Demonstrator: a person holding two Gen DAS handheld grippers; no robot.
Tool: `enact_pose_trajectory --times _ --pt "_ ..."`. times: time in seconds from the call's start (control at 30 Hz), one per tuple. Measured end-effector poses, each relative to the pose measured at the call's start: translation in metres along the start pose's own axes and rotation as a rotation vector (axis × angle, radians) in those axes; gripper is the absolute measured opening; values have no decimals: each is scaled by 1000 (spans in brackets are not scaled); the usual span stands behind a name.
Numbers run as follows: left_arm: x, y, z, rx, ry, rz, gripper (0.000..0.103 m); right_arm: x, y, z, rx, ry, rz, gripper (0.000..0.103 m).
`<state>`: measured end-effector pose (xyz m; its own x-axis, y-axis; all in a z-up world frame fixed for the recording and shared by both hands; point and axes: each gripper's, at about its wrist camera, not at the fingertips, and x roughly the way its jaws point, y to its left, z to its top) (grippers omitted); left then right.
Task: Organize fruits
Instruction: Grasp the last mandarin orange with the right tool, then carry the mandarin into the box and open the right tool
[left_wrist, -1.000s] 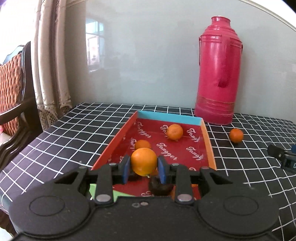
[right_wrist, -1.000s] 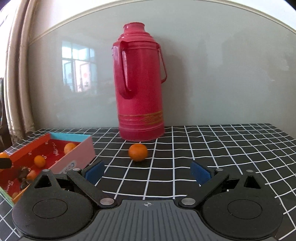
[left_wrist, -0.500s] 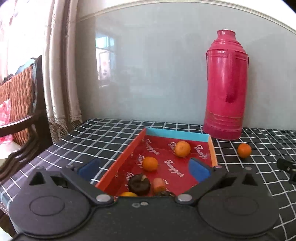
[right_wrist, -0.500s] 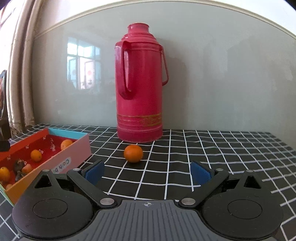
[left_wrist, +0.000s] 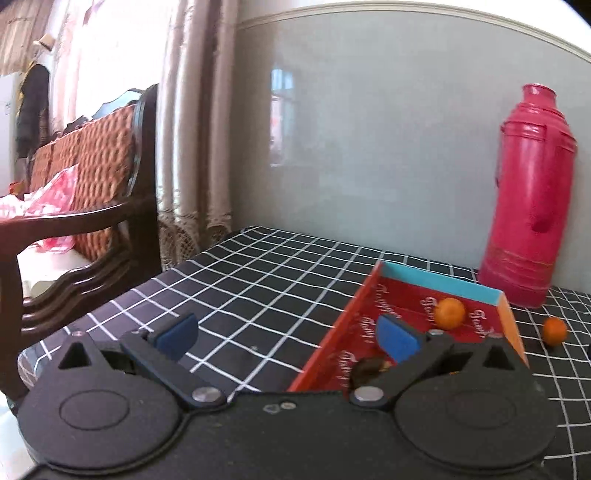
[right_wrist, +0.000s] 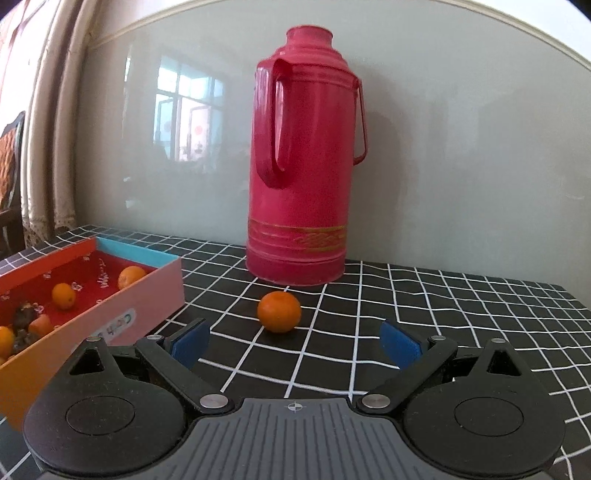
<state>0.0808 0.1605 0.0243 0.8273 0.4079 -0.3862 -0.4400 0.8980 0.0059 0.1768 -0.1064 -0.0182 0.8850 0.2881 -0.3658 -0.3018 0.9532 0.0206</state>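
Your right gripper (right_wrist: 295, 341) has its jaws spread wide with nothing between them, and the loose orange (right_wrist: 279, 311) sits on the checked tablecloth (right_wrist: 443, 314) at about 12 o'clock, just beyond the blue pads (right_wrist: 400, 343) and roughly centred on the gap. No pad touches it. The red thermos (right_wrist: 301, 177) stands behind it, also at 12 o'clock, near but apart from the fruit.

Expect that orange to be light, round and ready to roll on the cloth (a nudge from one pad alone would probably send it away). Its skin looks firm but will give a little, so I'd judge a gentle squeeze enough. Take it across its widest middle, with one pad at 3 o'clock and one at 9 o'clock on the fruit, both arriving together.

The box (right_wrist: 110, 314) lies at 9 o'clock in the right wrist view, with several oranges and some darker fruit already inside on its red lining.

Your left gripper (left_wrist: 288, 334) is likewise fully apart and holds nothing. Its right pad hangs over the near part of the box, and an orange in the box (left_wrist: 449, 313) shows at about 1 o'clock.
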Motion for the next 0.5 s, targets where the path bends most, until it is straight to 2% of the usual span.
enact_pose_trajectory --times 0.23,0.27,0.3,0.37,0.5 --pt "7 18 1 -2 9 27 97 41 11 12 -11 32 4 98" --pt "10 21 2 -5 19 32 97 47 13 13 -18 40 7 94" --pt "11 23 2 -11 21 35 97 54 15 15 -25 53 8 83" --pt "13 29 3 -27 20 41 97 66 17 16 -31 82 14 73" --pt "17 35 4 -42 27 46 97 84 15 18 -26 113 8 71"
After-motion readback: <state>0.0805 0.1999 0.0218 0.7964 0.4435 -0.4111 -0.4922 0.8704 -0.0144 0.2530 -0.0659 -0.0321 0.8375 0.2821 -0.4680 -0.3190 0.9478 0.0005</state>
